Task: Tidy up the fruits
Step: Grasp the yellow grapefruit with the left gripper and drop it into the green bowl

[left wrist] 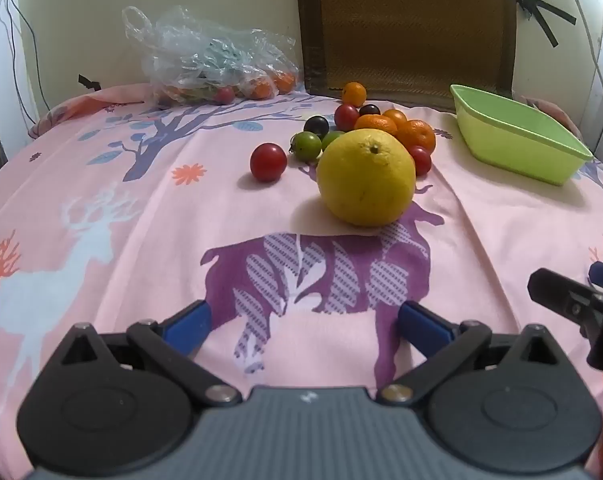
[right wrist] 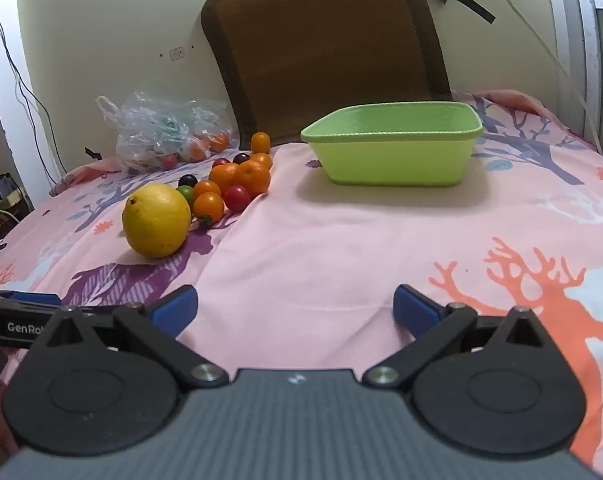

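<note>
We cannot make out what lies inside the crumpled plastic bag [left wrist: 205,64] at the far left beyond red and orange shapes. The large yellow citrus [left wrist: 366,178] hides part of the small fruit pile [left wrist: 381,120] behind it on the pink sheet [left wrist: 141,208]. The green tub [right wrist: 393,146] stands far right, apart from the fruit; only the left view shows its inside. Both the left hand-held gripper [left wrist: 305,320] and the right hand-held gripper [right wrist: 295,310] gape wide, holding nothing.

Brown chair back [right wrist: 325,52] — pink (deer-printed) cloth [right wrist: 321,248] in front
</note>
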